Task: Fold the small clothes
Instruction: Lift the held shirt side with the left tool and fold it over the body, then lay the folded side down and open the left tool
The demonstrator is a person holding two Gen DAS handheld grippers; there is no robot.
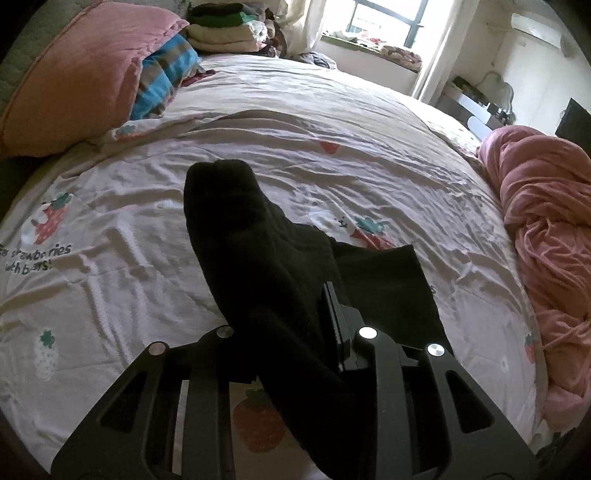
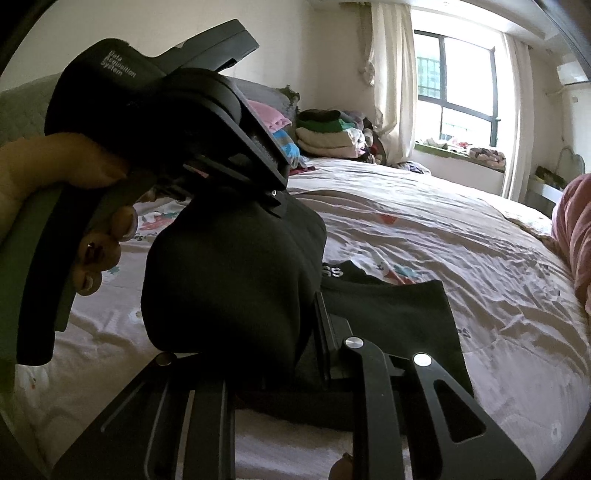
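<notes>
Left wrist view: left tool and right tool both clamp the black garment lifted mid-frame; thin bunched bite may slip, dropping the fold onto the bed.

Black knit sock; white strawberry-print cotton bedsheet; pink quilted pillow; salmon crumpled blanket; blue-and-brown plaid cloth.

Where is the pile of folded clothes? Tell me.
The pile of folded clothes sits at the far head of the bed, just right of the pink pillow, left of the window.
</notes>
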